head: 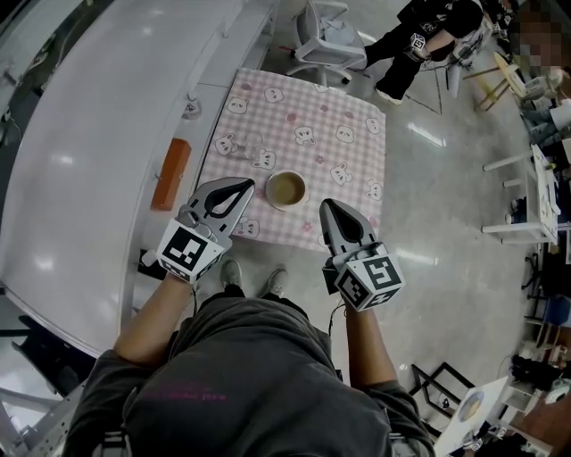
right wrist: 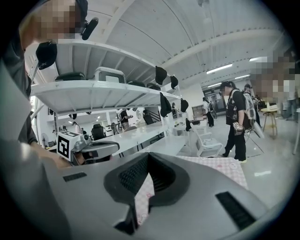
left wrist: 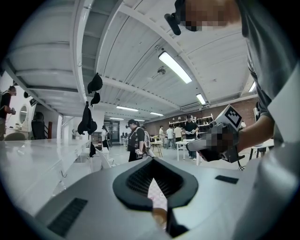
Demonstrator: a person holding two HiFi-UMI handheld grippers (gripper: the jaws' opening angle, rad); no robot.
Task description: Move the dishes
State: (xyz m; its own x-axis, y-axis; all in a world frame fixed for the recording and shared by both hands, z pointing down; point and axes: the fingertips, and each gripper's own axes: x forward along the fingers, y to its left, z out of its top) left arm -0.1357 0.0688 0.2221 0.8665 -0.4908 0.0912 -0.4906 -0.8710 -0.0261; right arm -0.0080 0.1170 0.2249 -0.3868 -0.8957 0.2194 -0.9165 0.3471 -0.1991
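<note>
A small round bowl [head: 286, 189], white outside and brown inside, sits near the front edge of a table under a pink checked cloth [head: 303, 125]. It is the only dish I see on the cloth. My left gripper [head: 247, 185] hovers just left of the bowl, its jaws shut and holding nothing. My right gripper [head: 326, 206] is to the bowl's right and a little nearer me, apart from it, jaws together and also holding nothing. In the left gripper view, a strip of the cloth and a brown bit of the bowl [left wrist: 160, 216] show through the hollow of the left gripper [left wrist: 152, 159]. The right gripper [right wrist: 149, 154] view shows cloth only.
A long white counter [head: 89, 143] runs along the left with an orange oblong object [head: 171, 173] near its edge. A white chair [head: 323, 40] stands past the table's far end. A person in black [head: 428, 27] and more furniture stand at the right. My feet are under the table's near edge.
</note>
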